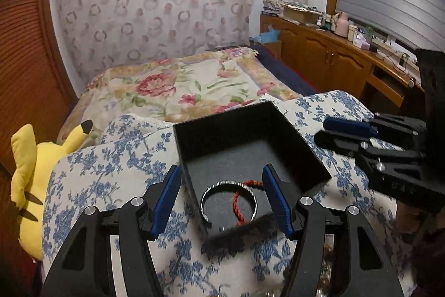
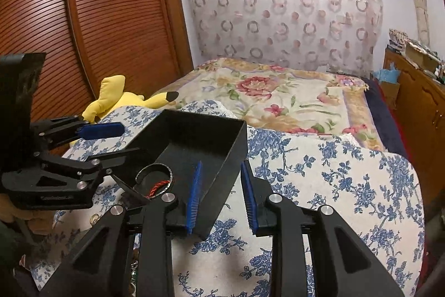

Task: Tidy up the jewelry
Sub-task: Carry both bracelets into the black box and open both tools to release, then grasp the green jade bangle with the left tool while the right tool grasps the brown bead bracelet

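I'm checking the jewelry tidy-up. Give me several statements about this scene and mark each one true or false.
1. A silver bangle lies inside the black box. True.
2. The box has its lid on. False: it is open on top.
3. A red cord lies in the box with the bangle. True.
4. The box sits on a bare wooden table. False: it rests on a blue flowered cloth.
5. A yellow plush toy lies beside the cloth. True.

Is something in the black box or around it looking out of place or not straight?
Yes. The black box sits tilted on the blue floral cloth, its right wall between the right gripper's pads. Inside, a red cord lies across the silver bangle instead of apart from it. Nothing looks spilled or damaged.
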The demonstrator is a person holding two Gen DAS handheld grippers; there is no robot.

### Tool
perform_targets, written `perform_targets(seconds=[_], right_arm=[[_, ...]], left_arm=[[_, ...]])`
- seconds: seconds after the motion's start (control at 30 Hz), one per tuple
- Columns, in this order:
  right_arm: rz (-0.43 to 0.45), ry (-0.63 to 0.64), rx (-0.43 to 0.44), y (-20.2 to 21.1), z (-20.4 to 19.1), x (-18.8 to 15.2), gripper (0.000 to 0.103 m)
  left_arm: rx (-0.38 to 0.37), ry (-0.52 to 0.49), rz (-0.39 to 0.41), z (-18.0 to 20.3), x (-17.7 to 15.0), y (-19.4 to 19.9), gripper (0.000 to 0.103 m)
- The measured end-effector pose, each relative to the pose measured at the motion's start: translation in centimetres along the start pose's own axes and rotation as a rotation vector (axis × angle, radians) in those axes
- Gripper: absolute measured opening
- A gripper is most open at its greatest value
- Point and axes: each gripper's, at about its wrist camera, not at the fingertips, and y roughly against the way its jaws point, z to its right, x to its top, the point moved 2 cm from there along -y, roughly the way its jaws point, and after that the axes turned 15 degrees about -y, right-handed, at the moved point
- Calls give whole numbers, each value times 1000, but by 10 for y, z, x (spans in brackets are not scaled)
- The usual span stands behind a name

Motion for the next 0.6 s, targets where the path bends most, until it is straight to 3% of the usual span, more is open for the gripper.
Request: perform_targets(seconds=[0.27,0.6], right_arm=[[28,50,-18,32,-19,-5,31],[-38,23,-66,61,-21,-69,31]], left_arm=[[-2,8,-1,2,-33,35,62],[-36,44,-21,14,-81,60,62]])
